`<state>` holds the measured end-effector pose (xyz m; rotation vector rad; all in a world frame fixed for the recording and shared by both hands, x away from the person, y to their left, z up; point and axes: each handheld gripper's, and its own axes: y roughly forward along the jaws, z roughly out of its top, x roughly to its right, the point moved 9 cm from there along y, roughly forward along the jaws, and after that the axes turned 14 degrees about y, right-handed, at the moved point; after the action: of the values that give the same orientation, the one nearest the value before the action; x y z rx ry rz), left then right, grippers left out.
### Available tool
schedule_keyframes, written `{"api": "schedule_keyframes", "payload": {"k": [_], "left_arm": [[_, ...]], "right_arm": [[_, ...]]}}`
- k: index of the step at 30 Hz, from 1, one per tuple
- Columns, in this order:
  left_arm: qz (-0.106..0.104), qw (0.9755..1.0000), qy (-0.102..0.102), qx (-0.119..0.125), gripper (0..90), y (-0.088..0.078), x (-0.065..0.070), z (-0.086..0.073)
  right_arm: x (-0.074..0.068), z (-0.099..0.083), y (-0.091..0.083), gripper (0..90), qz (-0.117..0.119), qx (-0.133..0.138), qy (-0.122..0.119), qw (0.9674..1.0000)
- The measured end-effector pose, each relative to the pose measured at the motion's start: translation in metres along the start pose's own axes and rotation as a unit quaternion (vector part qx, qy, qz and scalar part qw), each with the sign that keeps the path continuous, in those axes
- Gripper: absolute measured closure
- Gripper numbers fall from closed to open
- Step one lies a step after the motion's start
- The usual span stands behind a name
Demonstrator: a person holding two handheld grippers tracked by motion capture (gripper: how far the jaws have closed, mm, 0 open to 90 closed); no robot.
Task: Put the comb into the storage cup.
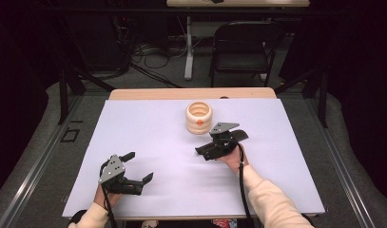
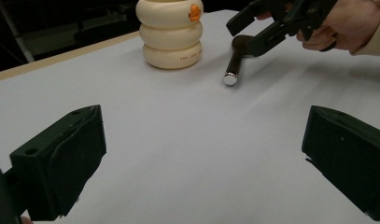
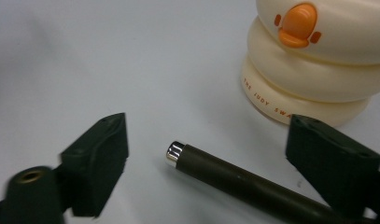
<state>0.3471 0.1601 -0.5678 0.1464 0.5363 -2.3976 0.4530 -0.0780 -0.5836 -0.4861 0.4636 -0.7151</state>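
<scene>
A dark slim cylinder [image 3: 243, 183] with a silver cap lies flat on the white sheet [image 1: 148, 133]. My right gripper [image 3: 215, 154] stands over it with one jaw on each side. Both pads are clear of it, so the gripper is open. From the left gripper view the cylinder [image 2: 235, 63] runs under the right gripper [image 2: 246, 35]. Just beyond stands a cream ribbed holder [image 1: 199, 118] with an orange mark on its side [image 3: 297, 18]. My left gripper [image 1: 140, 166] rests near the front left, jaws wide apart around bare sheet [image 2: 201, 158].
The sheet covers most of a wooden table, whose edge [image 1: 191, 93] shows at the back. A folding chair [image 1: 243, 45] and cables stand on the floor behind. Dark stands flank the table on both sides.
</scene>
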Motion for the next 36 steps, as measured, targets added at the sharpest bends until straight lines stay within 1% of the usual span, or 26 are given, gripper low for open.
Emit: {"api": "schedule_keyframes", "payload": {"k": [1,2,3,4,5,6,7,8,9,10,11,12,13,14,17,18,21,33,34,36], "left_arm": [[0.000,1.0000,-0.001,0.002,0.0,0.000,0.000,0.000],[0.000,1.0000,-0.001,0.002,0.0,0.000,0.000,0.000],[0.000,1.0000,-0.002,0.002,0.0,0.000,0.000,0.000],[0.000,1.0000,-0.002,0.002,0.0,0.000,0.000,0.000],[0.000,1.0000,-0.002,0.002,0.0,0.000,0.000,0.000],[0.000,1.0000,-0.002,0.002,0.0,0.000,0.000,0.000],[-0.001,1.0000,-0.002,0.002,0.0,0.000,0.000,0.000],[0.000,1.0000,-0.002,0.001,0.0,0.000,0.000,0.000],[0.000,1.0000,-0.002,0.002,0.0,0.000,0.000,0.000],[0.000,1.0000,-0.003,0.002,0.0,0.000,0.000,0.000],[0.000,1.0000,-0.002,0.002,0.0,0.000,0.000,0.000],[0.000,1.0000,-0.003,0.002,0.0,0.000,0.000,0.000],[0.000,1.0000,-0.003,0.001,0.0,0.001,0.000,0.000],[-0.002,1.0000,-0.003,0.000,0.0,0.001,0.000,0.000],[-0.002,1.0000,-0.002,-0.001,0.0,0.001,0.000,-0.001],[-0.002,1.0000,-0.002,-0.001,0.0,0.001,0.000,-0.001],[-0.003,1.0000,-0.001,-0.001,0.0,0.001,0.000,0.000],[-0.002,1.0000,-0.001,-0.004,0.0,0.001,0.000,-0.001],[-0.003,1.0000,-0.001,-0.004,0.0,0.001,0.000,-0.001],[-0.003,1.0000,0.000,-0.005,0.0,0.001,0.000,-0.001]], "right_arm": [[0.001,0.000,0.002,19.6,-0.007,-0.002,-0.001,1.0000],[0.001,0.000,0.002,19.6,-0.007,-0.002,-0.001,1.0000],[0.002,0.000,0.004,31.9,-0.014,-0.005,-0.004,0.9999],[0.002,0.000,0.004,31.9,-0.014,-0.005,-0.004,0.9999],[0.003,0.000,0.005,37.2,-0.021,-0.004,-0.005,0.9998],[0.003,0.000,0.005,43.1,-0.021,-0.003,-0.007,0.9998],[0.004,0.000,0.006,47.7,-0.025,-0.004,-0.007,0.9996],[0.006,-0.001,0.009,56.9,-0.025,-0.013,-0.006,0.9996],[0.006,-0.001,0.009,56.9,-0.025,-0.013,-0.006,0.9996],[0.007,-0.001,0.010,62.4,-0.027,-0.014,-0.005,0.9995],[0.008,-0.001,0.012,69.9,-0.025,-0.016,-0.005,0.9996],[0.008,0.000,0.013,73.6,-0.025,-0.017,-0.007,0.9995],[0.008,0.000,0.013,73.6,-0.025,-0.017,-0.007,0.9995],[0.009,0.000,0.015,78.6,-0.025,-0.018,-0.007,0.9995],[0.008,0.001,0.017,85.0,-0.028,-0.023,-0.011,0.9993],[0.008,0.001,0.017,85.0,-0.028,-0.023,-0.011,0.9993],[0.010,0.000,0.021,90.0,-0.036,-0.029,-0.016,0.9988],[0.010,-0.007,0.030,90.0,-0.040,-0.058,-0.022,0.9973],[0.010,-0.009,0.031,90.0,-0.041,-0.063,-0.027,0.9968],[0.009,-0.010,0.031,90.0,-0.037,-0.067,-0.025,0.9967]]}}
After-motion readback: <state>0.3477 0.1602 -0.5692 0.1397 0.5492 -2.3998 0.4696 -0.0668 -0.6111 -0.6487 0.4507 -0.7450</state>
